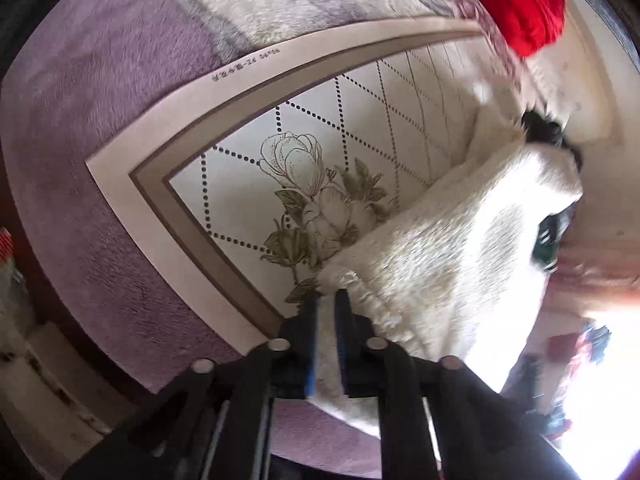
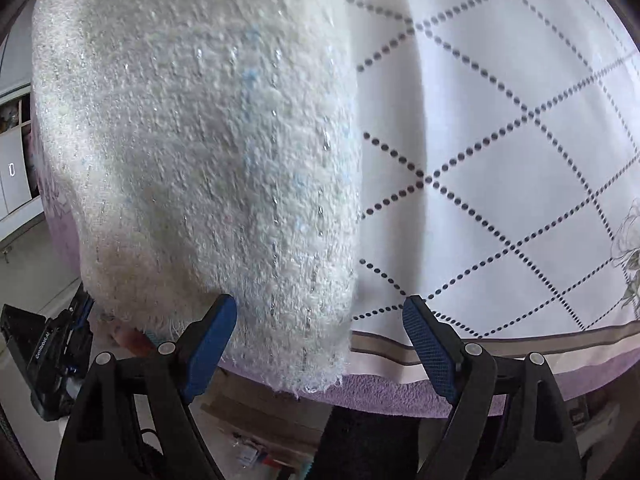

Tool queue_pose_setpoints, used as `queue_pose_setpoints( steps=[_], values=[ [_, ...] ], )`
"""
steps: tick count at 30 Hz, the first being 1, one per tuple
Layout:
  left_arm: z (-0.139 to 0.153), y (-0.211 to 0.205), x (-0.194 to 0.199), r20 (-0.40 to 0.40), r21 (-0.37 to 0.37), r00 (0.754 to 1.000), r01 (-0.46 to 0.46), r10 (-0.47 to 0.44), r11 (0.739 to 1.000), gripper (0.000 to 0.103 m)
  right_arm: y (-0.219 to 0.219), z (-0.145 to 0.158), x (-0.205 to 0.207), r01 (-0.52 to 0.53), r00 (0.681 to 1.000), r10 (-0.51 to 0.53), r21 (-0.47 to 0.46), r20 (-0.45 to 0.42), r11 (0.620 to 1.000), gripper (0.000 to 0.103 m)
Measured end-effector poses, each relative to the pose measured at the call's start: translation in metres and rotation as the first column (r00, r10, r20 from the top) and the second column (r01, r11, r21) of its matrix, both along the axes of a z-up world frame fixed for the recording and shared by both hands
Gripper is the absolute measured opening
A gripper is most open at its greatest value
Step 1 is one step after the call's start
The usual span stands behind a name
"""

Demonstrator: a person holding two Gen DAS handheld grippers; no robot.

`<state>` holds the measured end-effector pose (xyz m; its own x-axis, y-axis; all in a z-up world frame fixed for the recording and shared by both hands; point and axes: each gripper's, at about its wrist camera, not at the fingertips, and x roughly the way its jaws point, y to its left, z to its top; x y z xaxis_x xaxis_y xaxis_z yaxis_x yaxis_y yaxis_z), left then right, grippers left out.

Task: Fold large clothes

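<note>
White fuzzy sweater (image 1: 440,248) pinched by left tool (image 1: 326,300), right tool (image 2: 320,312) released, red cushion (image 1: 516,0) beyond on patterned bedsheet (image 1: 248,184).

From my left wrist feed, daylight floods in at the lower right and blows out to pure white glare, and the fuzzy white garment (image 1: 460,248) there smears with motion blur. My right wrist feed is evenly bright, with a soft shadow band across the bedsheet (image 2: 520,140); both fisheye views bend and darken at the edges.

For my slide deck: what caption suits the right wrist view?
Open right gripper approaches the hem of a fuzzy white knit sweater on a dotted-lattice bedspread.
</note>
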<state>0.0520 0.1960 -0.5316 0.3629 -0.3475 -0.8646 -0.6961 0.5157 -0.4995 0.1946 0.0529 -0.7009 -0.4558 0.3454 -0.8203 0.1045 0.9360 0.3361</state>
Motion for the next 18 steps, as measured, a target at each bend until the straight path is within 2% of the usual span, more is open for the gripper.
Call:
queue_pose_setpoints(
  steps=[1,3,5,7,9,11,12,13,14,15,18],
  values=[
    [-0.005,0.005,-0.002,0.023,-0.065,0.999,-0.037,0.038,0.997,0.037,-0.001,-0.001,-0.001,0.000,1.000,0.000,0.002,0.000,1.000,0.087],
    [-0.012,0.011,-0.001,0.033,-0.132,0.992,-0.115,0.120,0.985,0.064,0.000,-0.005,-0.001,0.006,1.000,-0.006,0.019,-0.002,1.000,0.087],
    [-0.018,0.009,0.009,0.055,-0.173,0.989,-0.125,0.137,0.977,0.064,-0.001,-0.007,-0.002,0.020,1.000,-0.020,0.043,-0.007,0.999,0.087],
    [-0.029,0.000,0.029,0.040,-0.174,0.997,-0.065,0.073,0.983,0.064,0.000,-0.012,-0.006,0.025,1.000,-0.024,0.059,-0.015,0.998,0.087],
    [-0.039,-0.011,0.052,0.000,-0.119,0.999,0.036,-0.037,0.992,0.064,0.017,-0.020,-0.003,0.031,0.999,-0.030,0.061,-0.022,0.998,0.087],
    [-0.035,-0.024,0.068,-0.030,0.022,0.992,0.120,-0.119,0.993,0.061,0.018,-0.021,-0.002,0.033,0.999,-0.033,0.061,-0.015,0.998,0.087],
    [-0.025,-0.031,0.073,-0.020,0.100,0.988,0.153,-0.152,0.983,0.038,0.017,-0.018,0.000,0.029,1.000,-0.030,0.060,0.009,0.998,0.079],
    [-0.014,-0.037,0.075,-0.023,0.160,0.982,0.188,-0.187,0.969,0.025,0.017,-0.012,-0.001,0.023,0.998,-0.026,0.055,0.048,0.998,0.066],
    [-0.004,-0.040,0.076,-0.022,0.197,0.979,0.205,-0.205,0.959,0.023,0.020,-0.008,-0.003,0.021,0.997,-0.025,0.056,0.080,0.998,0.031],
    [0.005,-0.042,0.074,-0.005,0.212,0.979,0.200,-0.204,0.957,0.019,0.024,-0.001,-0.005,0.023,0.995,-0.028,0.046,0.100,0.999,0.029],
    [0.033,-0.043,0.055,0.031,0.211,0.985,0.157,-0.167,0.965,0.018,0.023,0.020,-0.009,0.003,0.986,-0.007,0.027,0.167,1.000,0.023]
  ],
)
